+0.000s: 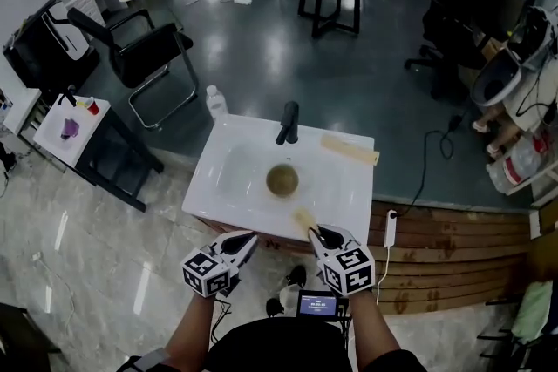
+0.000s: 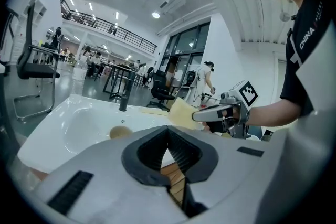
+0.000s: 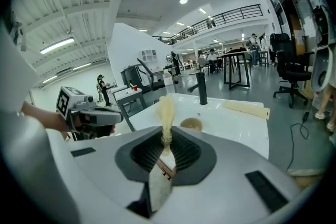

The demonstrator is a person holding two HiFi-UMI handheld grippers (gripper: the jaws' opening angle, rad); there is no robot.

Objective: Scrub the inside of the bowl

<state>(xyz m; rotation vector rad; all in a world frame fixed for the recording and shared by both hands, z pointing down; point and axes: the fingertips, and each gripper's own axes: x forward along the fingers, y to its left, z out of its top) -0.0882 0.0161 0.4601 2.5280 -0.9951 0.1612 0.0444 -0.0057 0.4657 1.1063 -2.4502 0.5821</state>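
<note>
the brown bowl [image 1: 282, 180] sits in the middle of the white sink [image 1: 228, 154], just in front of the black faucet [image 1: 289, 122], and both grippers hang at the sink's near edge, apart from the bowl. the right gripper [image 1: 314, 231] is clamped on a thin yellow scrub pad [image 3: 166, 110] that stands edge-on between its jaws. the left gripper [image 2: 168, 132] has its jaws pressed together with nothing between them, and a long yellow strip [image 1: 349, 149] lies on the sink's back right ledge
</note>
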